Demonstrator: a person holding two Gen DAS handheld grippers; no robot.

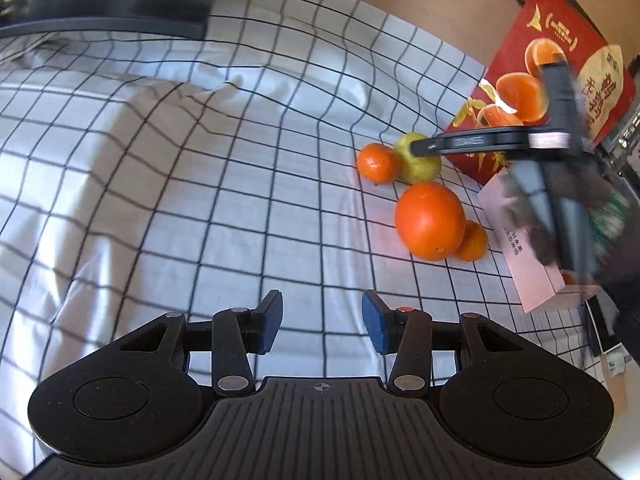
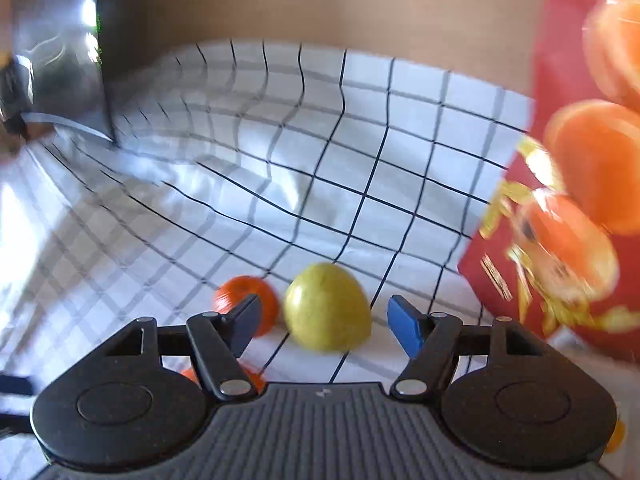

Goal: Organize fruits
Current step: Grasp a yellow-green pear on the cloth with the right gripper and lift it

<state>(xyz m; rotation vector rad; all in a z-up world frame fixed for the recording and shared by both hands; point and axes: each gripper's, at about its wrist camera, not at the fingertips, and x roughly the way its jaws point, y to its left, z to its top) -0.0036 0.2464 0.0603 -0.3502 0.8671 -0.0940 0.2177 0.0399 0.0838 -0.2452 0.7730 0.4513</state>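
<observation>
Straddling the green fruit [image 2: 327,307], seemingly untouched: spread right tongs [image 2: 326,322]; left tongs [image 1: 322,322] spread too.

You see red box [image 1: 560,68]: large Chinese characters on pale panel, too skewed for reading. Pink box [image 1: 524,256]: small Chinese print, illegible. Nothing else readable.

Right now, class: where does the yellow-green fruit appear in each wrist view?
Left wrist: yellow-green fruit right of centre, behind the right gripper's finger.
Right wrist: yellow-green fruit low centre, between the right gripper's open fingers.
Shared landmark: small orange on its left.
</observation>
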